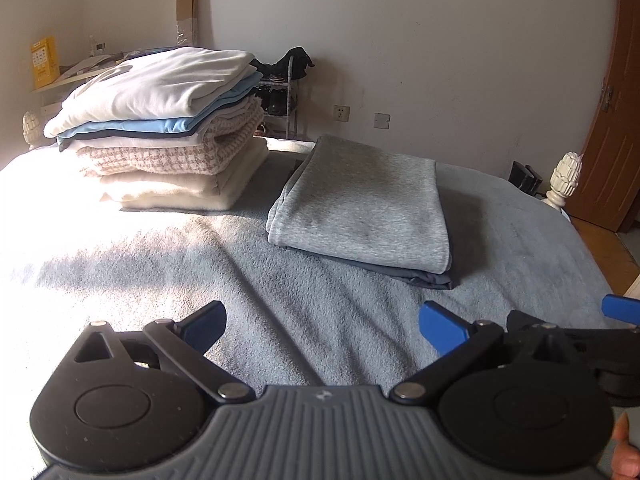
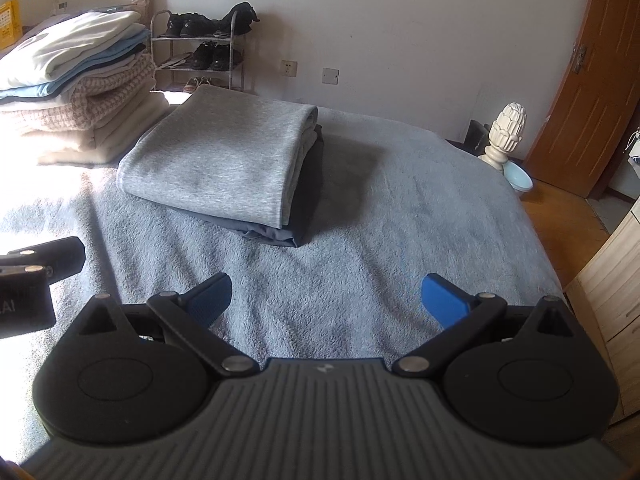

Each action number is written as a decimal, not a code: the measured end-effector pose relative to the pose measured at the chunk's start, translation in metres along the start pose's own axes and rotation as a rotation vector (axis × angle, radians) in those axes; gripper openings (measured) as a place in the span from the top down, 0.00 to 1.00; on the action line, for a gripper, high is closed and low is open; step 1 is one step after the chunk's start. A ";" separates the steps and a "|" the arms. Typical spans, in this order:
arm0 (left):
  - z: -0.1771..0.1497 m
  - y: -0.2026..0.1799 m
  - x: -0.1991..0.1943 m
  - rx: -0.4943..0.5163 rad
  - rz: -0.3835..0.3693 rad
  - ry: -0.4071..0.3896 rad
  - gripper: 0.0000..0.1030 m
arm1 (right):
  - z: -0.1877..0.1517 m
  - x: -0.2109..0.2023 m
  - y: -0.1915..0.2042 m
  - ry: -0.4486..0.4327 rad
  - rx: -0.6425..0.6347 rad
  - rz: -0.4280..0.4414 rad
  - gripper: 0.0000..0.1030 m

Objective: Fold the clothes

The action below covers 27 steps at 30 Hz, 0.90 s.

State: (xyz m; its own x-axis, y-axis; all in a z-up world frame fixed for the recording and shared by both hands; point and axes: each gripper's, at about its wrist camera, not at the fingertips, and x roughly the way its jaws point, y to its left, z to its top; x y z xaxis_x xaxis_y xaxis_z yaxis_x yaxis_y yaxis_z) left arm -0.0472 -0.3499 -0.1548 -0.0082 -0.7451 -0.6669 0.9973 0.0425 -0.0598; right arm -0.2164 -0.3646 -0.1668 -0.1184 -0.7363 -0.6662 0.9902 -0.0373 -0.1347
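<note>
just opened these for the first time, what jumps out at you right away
The tall stack of folded clothes stands out first, sunlit at the far left of the bed. Beside it, toward the middle, lies a folded grey garment on top of a darker folded one. Near the camera, both grippers, left and right, hang open and empty over the blue-grey blanket.

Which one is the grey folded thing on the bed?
Find the bed's blue blanket. Right of the tall clothes stack lies the grey folded garment, on top of a darker folded piece. It is low, plain grey, and apart from the pale stack.
</note>
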 end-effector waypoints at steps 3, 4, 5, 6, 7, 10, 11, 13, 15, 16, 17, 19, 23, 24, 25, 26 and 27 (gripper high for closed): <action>-0.003 -0.004 0.003 0.003 -0.009 0.011 0.00 | 0.000 0.001 -0.004 0.001 0.001 -0.012 0.01; -0.004 -0.006 0.004 0.005 -0.012 0.015 0.00 | -0.001 0.001 -0.006 0.003 0.002 -0.019 0.01; -0.005 -0.008 0.005 0.010 -0.015 0.020 0.00 | -0.001 0.001 -0.008 0.006 0.005 -0.027 0.01; -0.007 -0.010 0.006 0.013 -0.017 0.026 0.00 | -0.002 0.002 -0.010 0.010 0.009 -0.032 0.01; -0.008 -0.012 0.007 0.016 -0.019 0.032 0.00 | -0.002 0.003 -0.011 0.013 0.012 -0.037 0.01; -0.013 -0.017 0.011 0.024 -0.026 0.052 0.00 | -0.004 0.006 -0.015 0.027 0.018 -0.047 0.01; -0.014 -0.017 0.012 0.023 -0.027 0.057 0.00 | -0.004 0.006 -0.016 0.029 0.019 -0.048 0.01; -0.015 -0.018 0.014 0.022 -0.027 0.067 0.00 | -0.004 0.007 -0.017 0.030 0.020 -0.052 0.01; -0.016 -0.018 0.016 0.013 -0.027 0.078 0.00 | -0.004 0.008 -0.018 0.032 0.021 -0.053 0.01; -0.016 -0.018 0.017 0.009 -0.026 0.082 0.00 | -0.005 0.009 -0.018 0.035 0.020 -0.052 0.01; -0.016 -0.018 0.018 0.005 -0.024 0.086 0.00 | -0.005 0.009 -0.018 0.037 0.019 -0.051 0.01; -0.016 -0.017 0.019 0.002 -0.019 0.086 0.00 | -0.005 0.009 -0.017 0.040 0.015 -0.049 0.01; -0.015 -0.016 0.018 0.001 -0.010 0.082 0.00 | -0.005 0.010 -0.015 0.040 0.008 -0.044 0.01; -0.014 -0.016 0.018 0.001 -0.008 0.081 0.00 | -0.005 0.010 -0.015 0.039 0.006 -0.043 0.01; -0.014 -0.015 0.019 0.001 -0.005 0.081 0.00 | -0.005 0.009 -0.015 0.039 0.005 -0.042 0.01; -0.014 -0.015 0.019 0.000 -0.003 0.080 0.00 | -0.006 0.009 -0.014 0.038 0.004 -0.042 0.01; -0.014 -0.014 0.019 0.001 -0.001 0.080 0.00 | -0.006 0.009 -0.014 0.038 0.003 -0.040 0.01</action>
State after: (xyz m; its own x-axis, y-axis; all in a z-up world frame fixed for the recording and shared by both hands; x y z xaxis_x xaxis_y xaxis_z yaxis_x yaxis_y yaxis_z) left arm -0.0628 -0.3551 -0.1769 -0.0148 -0.6898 -0.7238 0.9974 0.0411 -0.0597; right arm -0.2318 -0.3667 -0.1749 -0.1610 -0.7081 -0.6875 0.9848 -0.0688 -0.1597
